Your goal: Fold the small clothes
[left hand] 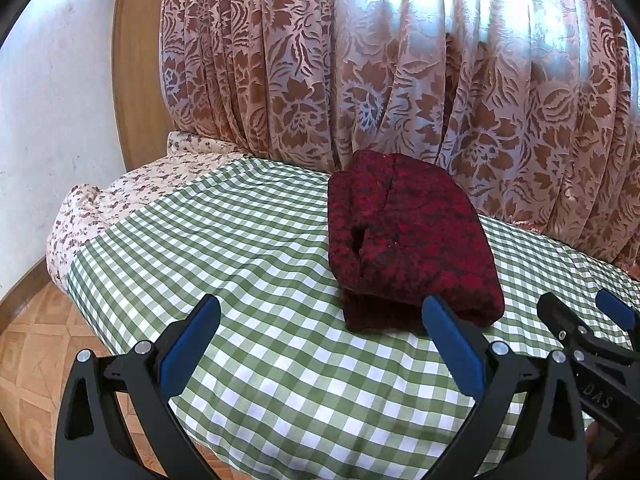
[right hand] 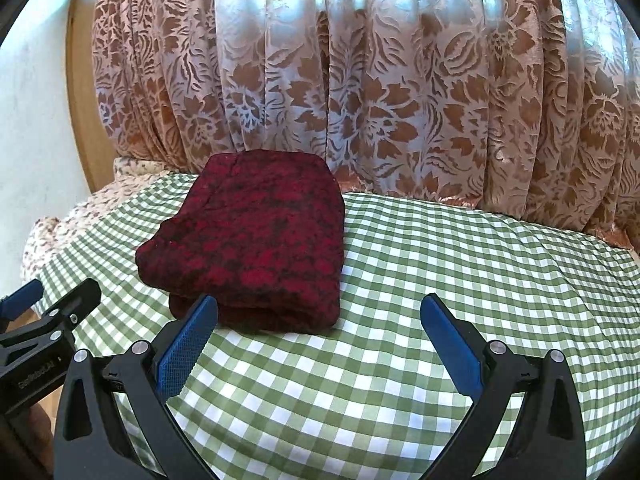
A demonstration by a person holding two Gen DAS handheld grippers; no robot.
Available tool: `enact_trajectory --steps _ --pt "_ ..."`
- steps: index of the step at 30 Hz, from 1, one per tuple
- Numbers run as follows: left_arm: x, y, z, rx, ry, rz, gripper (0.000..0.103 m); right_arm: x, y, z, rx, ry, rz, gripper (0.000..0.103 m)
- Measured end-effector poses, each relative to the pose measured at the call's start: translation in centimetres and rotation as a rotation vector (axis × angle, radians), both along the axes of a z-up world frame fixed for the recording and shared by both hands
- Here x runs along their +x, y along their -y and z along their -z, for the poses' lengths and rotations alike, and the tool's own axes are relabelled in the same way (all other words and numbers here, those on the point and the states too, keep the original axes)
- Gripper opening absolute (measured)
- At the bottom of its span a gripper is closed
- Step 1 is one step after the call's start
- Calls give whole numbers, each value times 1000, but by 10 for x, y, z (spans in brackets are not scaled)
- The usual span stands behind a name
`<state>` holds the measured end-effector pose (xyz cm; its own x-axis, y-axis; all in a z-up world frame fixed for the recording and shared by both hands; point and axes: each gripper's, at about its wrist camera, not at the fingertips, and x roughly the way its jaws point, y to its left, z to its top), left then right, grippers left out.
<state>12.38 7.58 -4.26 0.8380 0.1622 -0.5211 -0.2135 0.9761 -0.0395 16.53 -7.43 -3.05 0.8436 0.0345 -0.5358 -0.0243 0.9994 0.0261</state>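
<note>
Nearest to you, both grippers hang over the front of the green checked sheet with their jaws spread wide and nothing between the blue pads. Your left gripper has bare checks under it; the folded dark red garment lies ahead and to its right, its near edge just past that gripper's right fingertip. Your right gripper faces the same bundle from the other side: the garment sits ahead and to its left, its near folded edge right at the left fingertip. So the bundle lies between the two tools, and neither is clearly nearer.

Its long axis runs away from you toward the patterned curtain, the thick layered edge facing you. It looks already folded into a compact stack, so I judge the task near its end, perhaps only a tidy or a press left.

Open sheet lies wide on the right and left. Behind, the curtain hangs just past the far edge, so keep any push short.
</note>
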Motion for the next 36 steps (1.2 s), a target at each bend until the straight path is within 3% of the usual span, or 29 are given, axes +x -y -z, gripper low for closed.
enact_trajectory --steps 36 --pt "-12 -1 -8 4 25 -32 101 -8 -6 -3 10 28 -19 100"
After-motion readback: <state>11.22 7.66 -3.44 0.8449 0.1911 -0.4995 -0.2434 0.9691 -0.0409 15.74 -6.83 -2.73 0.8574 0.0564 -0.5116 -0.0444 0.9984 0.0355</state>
